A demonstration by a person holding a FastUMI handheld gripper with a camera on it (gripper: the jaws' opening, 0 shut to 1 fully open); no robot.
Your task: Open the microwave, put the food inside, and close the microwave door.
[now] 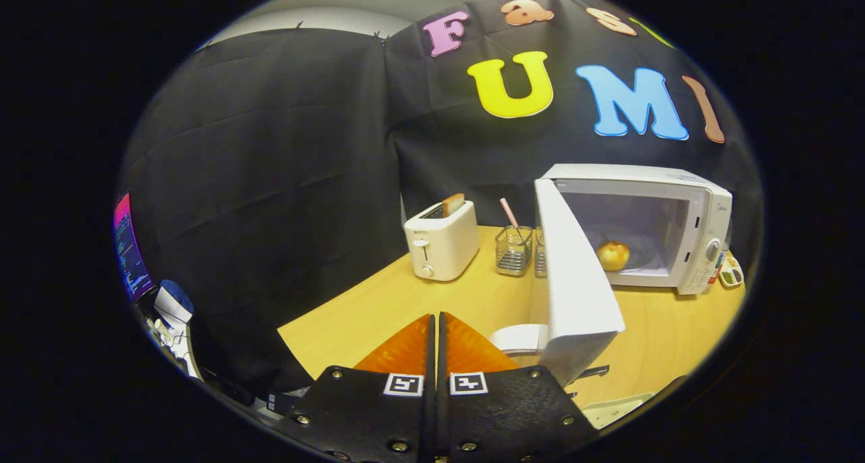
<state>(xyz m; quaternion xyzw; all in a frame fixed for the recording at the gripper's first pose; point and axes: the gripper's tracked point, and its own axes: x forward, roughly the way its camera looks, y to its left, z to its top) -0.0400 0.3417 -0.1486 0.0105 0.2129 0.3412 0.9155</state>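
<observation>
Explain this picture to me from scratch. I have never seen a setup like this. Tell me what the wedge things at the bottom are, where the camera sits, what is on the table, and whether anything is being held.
The camera rides on a hand-held gripper and looks forward along its two fingers, the wedges at the bottom. The fisheye lens bends the scene into a round shape. The fingers are shut against each other with nothing between them, so nothing is held.

Beyond them is a wooden table. On it stands a white microwave with its door swung wide open towards the camera. A round yellowish piece of food already sits inside. Beside the microwave is a small wire basket holding a pink stick, then a white toaster with a slice of toast poking up. A small white dish lies just ahead of the fingers, by the door.

Only closing the door remains.
</observation>
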